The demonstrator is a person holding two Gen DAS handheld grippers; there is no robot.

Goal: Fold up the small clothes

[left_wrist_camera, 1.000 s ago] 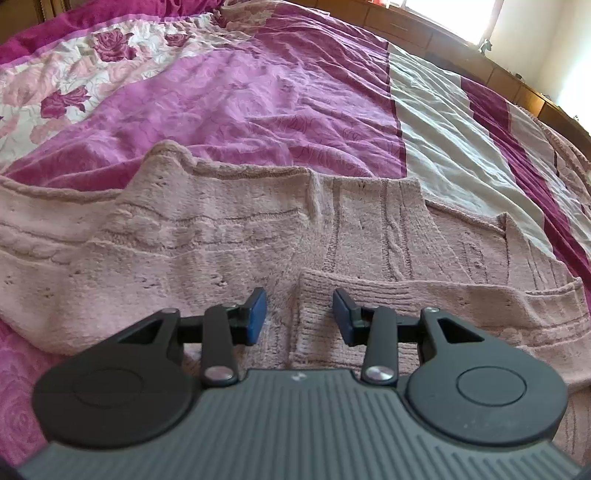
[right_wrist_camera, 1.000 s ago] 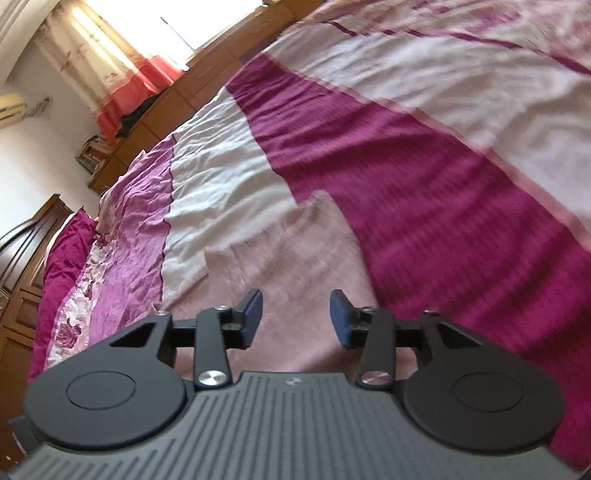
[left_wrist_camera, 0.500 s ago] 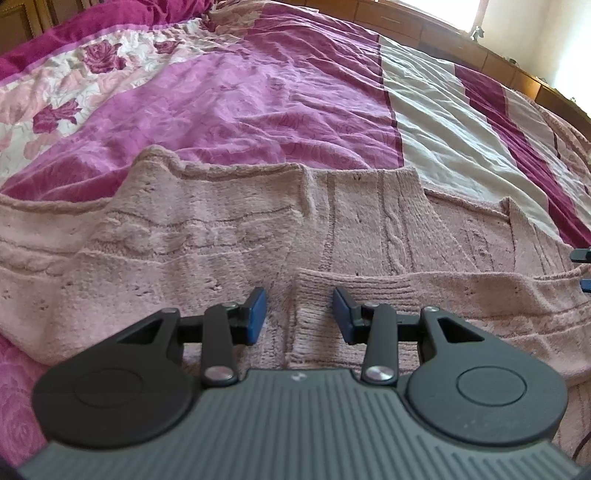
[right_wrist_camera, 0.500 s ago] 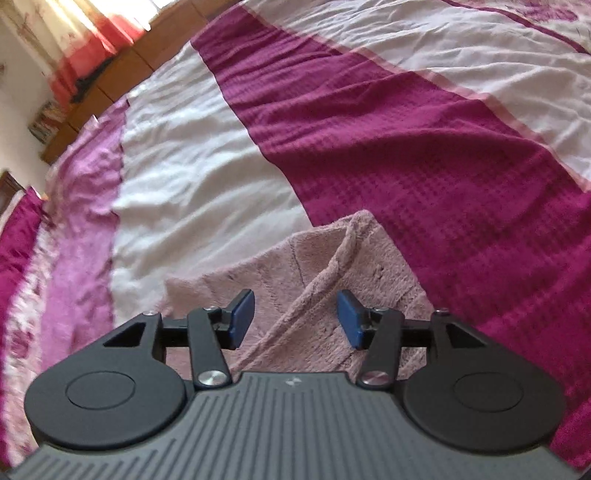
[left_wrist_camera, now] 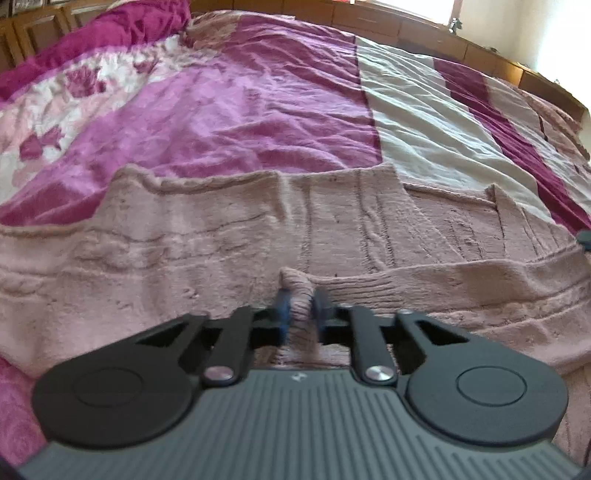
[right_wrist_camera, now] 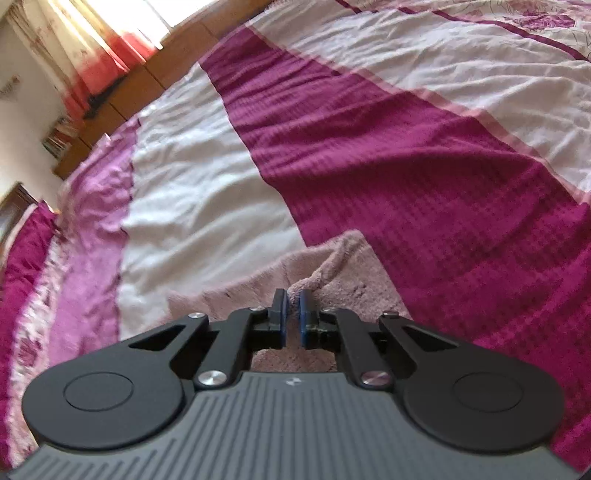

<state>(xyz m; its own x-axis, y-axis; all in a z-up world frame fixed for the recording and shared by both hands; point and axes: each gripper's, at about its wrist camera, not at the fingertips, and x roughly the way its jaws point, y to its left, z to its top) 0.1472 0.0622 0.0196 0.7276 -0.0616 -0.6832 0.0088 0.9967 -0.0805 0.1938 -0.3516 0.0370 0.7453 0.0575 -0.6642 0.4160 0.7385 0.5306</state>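
Both tongs have just been closing on the pink knitted sweater (left_wrist_camera: 229,236), which lies spread flat on the bed (left_wrist_camera: 258,110). The left tongs (left_wrist_camera: 300,308) now pinch a bunched ribbed edge near the middle; the right tongs (right_wrist_camera: 291,314) pinch a raised fold at the sweater's end. With both holds taken, a fold can likely begin.

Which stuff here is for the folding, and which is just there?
For the folding:
- pink knitted sweater
- left gripper, pinching its ribbed edge
- right gripper, pinching another edge

Just there:
- bedspread
- curtains
- wooden cabinets
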